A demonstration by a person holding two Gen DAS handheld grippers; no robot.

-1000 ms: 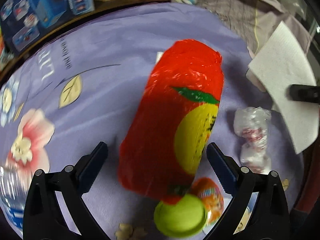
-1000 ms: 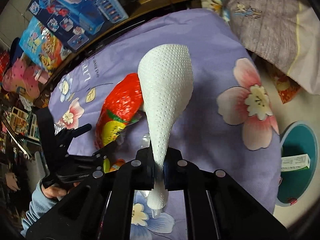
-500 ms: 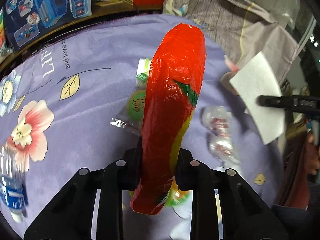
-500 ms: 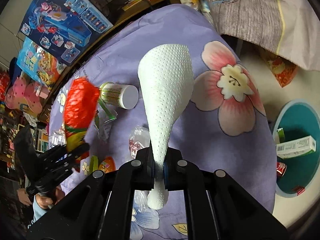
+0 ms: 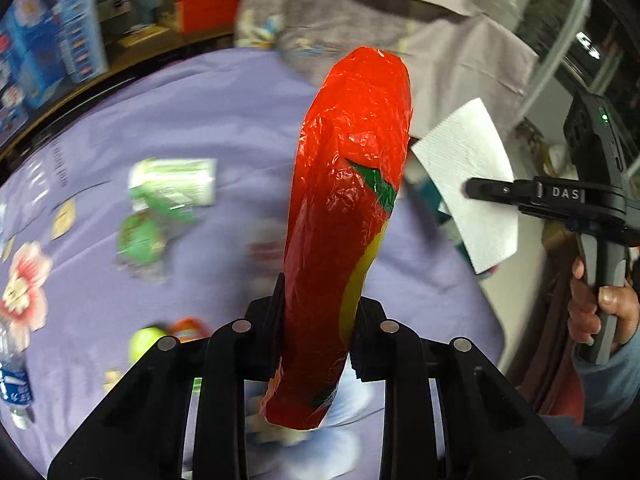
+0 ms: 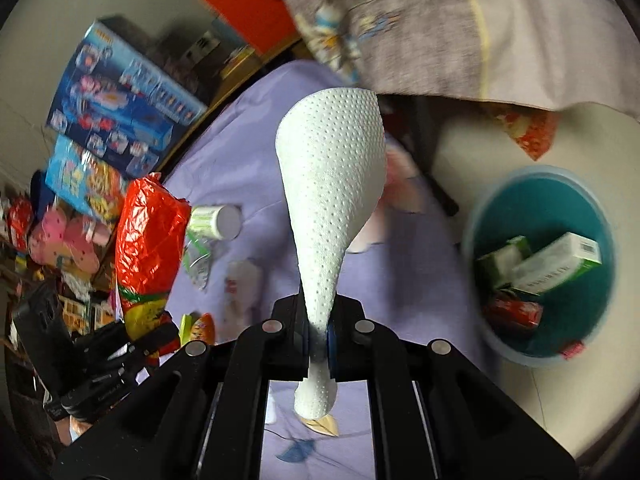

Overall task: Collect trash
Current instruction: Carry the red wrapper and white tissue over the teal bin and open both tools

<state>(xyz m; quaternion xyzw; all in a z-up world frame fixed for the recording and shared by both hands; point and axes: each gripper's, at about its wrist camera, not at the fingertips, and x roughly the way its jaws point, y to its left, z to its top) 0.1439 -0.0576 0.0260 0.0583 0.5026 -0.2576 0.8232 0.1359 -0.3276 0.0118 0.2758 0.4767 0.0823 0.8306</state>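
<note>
- A round surface draped in a lilac cloth with pink flower prints (image 5: 224, 128) sits among stacked toy boxes, with a grey patterned fabric (image 6: 440, 20) hanging beyond its far edge.
- The left gripper (image 5: 316, 312) has its fingers closed tight on a crinkled red plastic snack bag with a yellow and green print (image 5: 352, 200), lifted clear above the cloth.
- The right gripper (image 6: 318, 328) pinches a white dimpled paper towel sheet (image 6: 332, 184) near its lower end, fingers almost together.
- A teal round bin (image 6: 540, 216) stands on the floor beside the surface, holding green-and-white cartons and a red wrapper.
- Scattered on the cloth lie a white-capped green tube (image 6: 214, 220), a clear crumpled wrapper (image 6: 240, 280) and a blue-labelled water bottle (image 5: 14, 376).
</note>
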